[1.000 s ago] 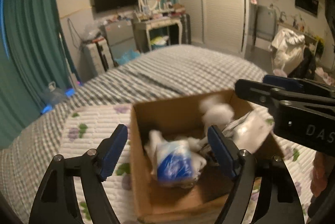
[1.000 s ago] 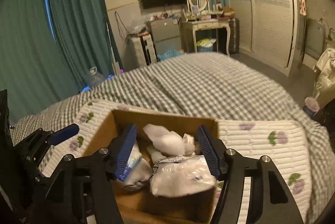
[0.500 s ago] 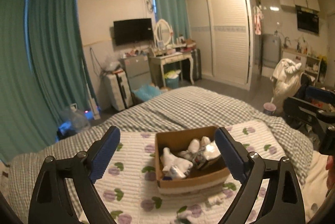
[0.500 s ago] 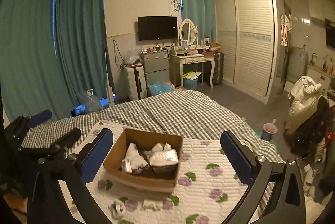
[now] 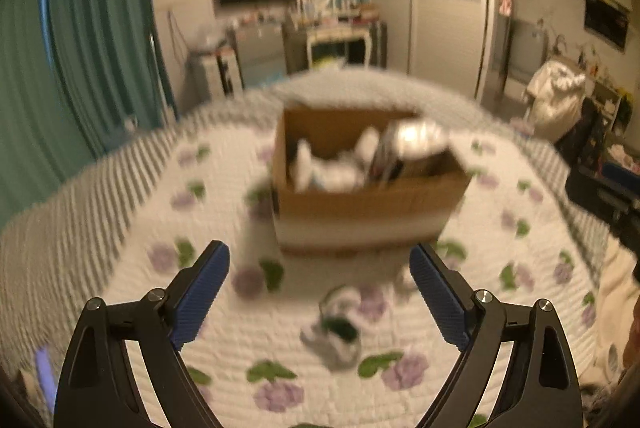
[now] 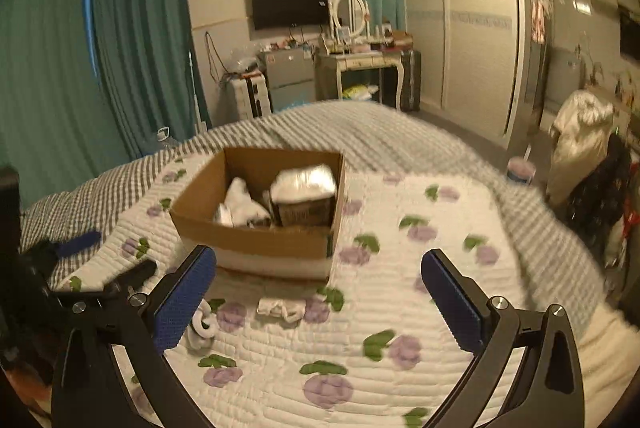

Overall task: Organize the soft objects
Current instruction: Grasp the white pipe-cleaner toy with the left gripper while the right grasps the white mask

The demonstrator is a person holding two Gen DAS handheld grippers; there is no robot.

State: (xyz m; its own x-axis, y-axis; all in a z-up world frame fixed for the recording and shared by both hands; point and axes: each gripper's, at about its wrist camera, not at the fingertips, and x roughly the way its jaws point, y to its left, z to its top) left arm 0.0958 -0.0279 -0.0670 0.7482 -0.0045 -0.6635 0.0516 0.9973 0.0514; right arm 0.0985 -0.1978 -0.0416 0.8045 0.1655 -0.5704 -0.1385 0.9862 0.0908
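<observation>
Quilt [image 6: 400, 292] with purple flowers spreads under both of our tools, bare between and to the right of the right gripper's [image 6: 318, 296] blue fingers [image 6: 182, 298], which stand spread wide and hold nothing. Left of them our left gripper [image 5: 320, 288] hangs with its fingers [image 5: 200, 292] spread wide and empty too. Ahead of both fingertips sits the cardboard box [image 6: 256, 240], open-topped, its near wall facing us, white soft things and a plastic-wrapped pack [image 6: 304, 184] inside. Just short of that wall lie a rolled sock [image 6: 202, 324] beside our right gripper's left finger and a flat white sock [image 6: 280, 308] between the fingers; motion blur smears the left view
</observation>
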